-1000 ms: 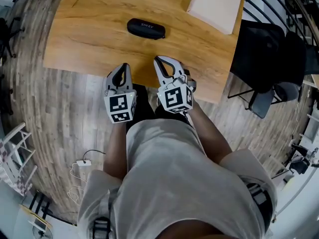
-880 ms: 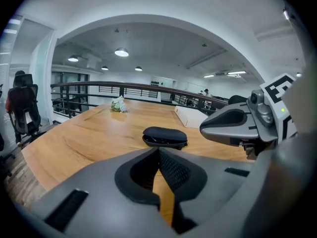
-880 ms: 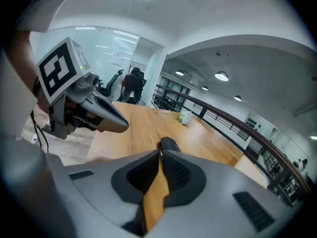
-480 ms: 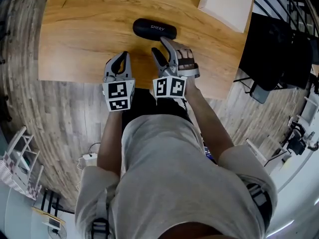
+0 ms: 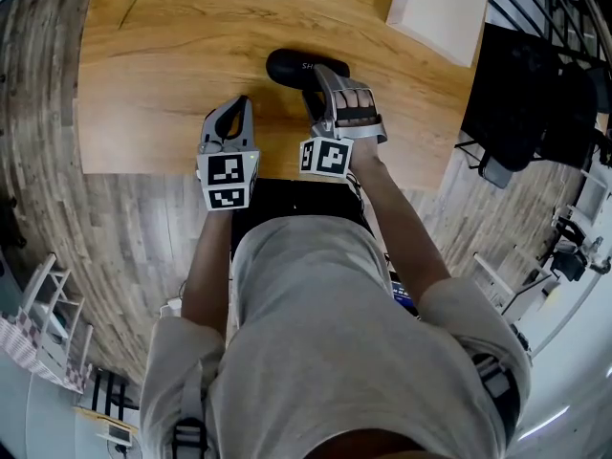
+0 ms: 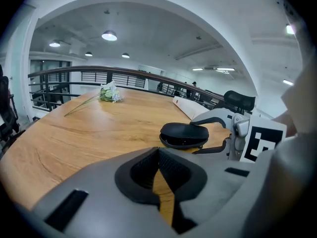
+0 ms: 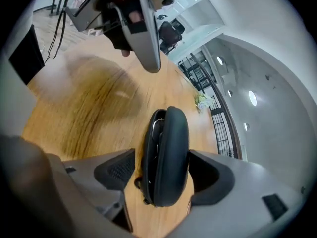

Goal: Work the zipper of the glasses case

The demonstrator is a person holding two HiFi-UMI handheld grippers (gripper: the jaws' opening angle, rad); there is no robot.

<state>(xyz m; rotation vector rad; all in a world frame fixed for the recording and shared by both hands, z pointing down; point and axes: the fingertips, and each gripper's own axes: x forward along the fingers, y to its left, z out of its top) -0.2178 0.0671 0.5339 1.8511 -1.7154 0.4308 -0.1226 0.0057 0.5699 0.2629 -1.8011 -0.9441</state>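
The black glasses case (image 5: 290, 65) lies on the wooden table (image 5: 163, 65), its zipper seam slightly parted in the right gripper view. My right gripper (image 5: 316, 84) has just been opening and now stands open astride the case's near end (image 7: 166, 157). There is a gap at one pad, and whether the other pad touches is unclear. My left gripper (image 5: 239, 105) hovers shut and empty over the table's front edge, left of the case and short of it. In the left gripper view the case (image 6: 184, 134) lies ahead, with the right gripper's jaws above and below it.
A white flat box (image 5: 435, 8) lies at the table's far right corner. A small bunch of flowers (image 6: 109, 93) rests at the far side. A black chair (image 5: 521, 94) stands right of the table. The person's body fills the near side.
The right gripper has rolled over, dropped and opened, going forward from the table's edge until its jaws straddle the case. The left gripper has edged forward over the table's front edge, still shut.
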